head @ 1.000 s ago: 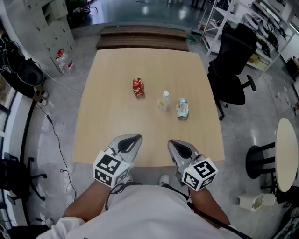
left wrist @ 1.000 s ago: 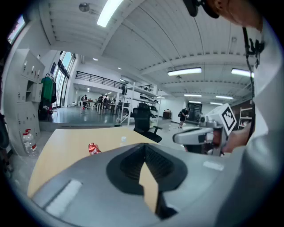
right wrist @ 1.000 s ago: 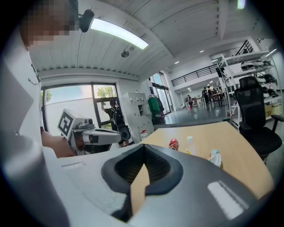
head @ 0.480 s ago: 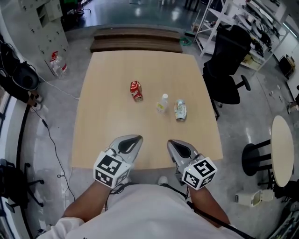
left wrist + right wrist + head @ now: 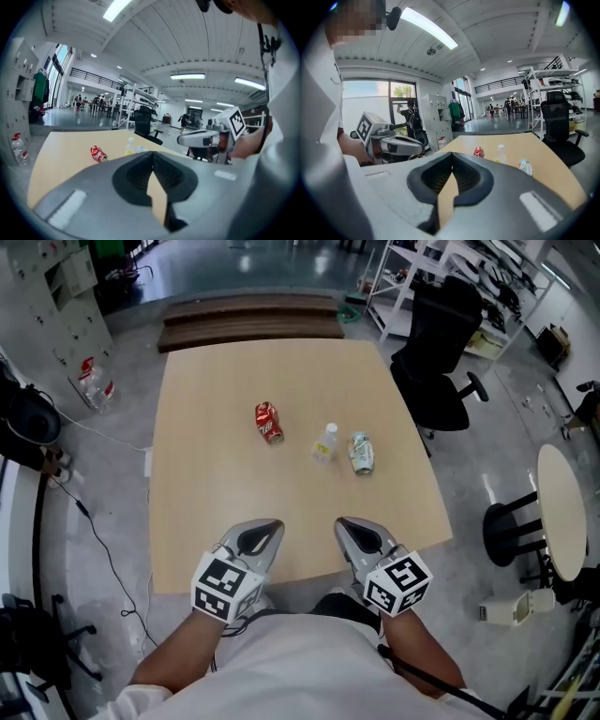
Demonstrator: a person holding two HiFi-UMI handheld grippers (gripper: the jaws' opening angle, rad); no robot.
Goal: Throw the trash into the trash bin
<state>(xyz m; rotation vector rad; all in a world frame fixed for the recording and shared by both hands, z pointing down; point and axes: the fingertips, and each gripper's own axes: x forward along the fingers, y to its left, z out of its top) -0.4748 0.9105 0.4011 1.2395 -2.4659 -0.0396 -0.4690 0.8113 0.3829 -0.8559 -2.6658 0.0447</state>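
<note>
Trash, three pcs, lies on a pale, smooth wood-grain table (image 5: 206,493), well ahead of both gripper tips. A dented red can (image 5: 269,422) rests on its side straight ahead of the L gripper (image 5: 272,524). A small clear plastic bottle (image 5: 324,442) w/ a white cap stands upright farther R, ahead of the gap btwn the two tools. Just beside it, ahead & slightly R of the R gripper (image 5: 345,524), a crumpled labelled bottle (image 5: 361,453) lies on its side.

Both tools are tapered, smooth grey shells w/ ribbed black pads. Each pair of jaws is pressed together w/ nothing btwn them, as both gripper views show. Each carries a cube of black-and-white square markers at the rear. They sit side by side, apart, tips over the table's near edge.

A black swivel office chair (image 5: 436,343) stands off to the R of the R gripper, by the table's far R corner. A round pale-topped side table (image 5: 562,512) on a black pedestal is farther R still. Clear floor bottles (image 5: 94,381) w/ red labels stand on glossy grey concrete, far L of the L gripper.
</note>
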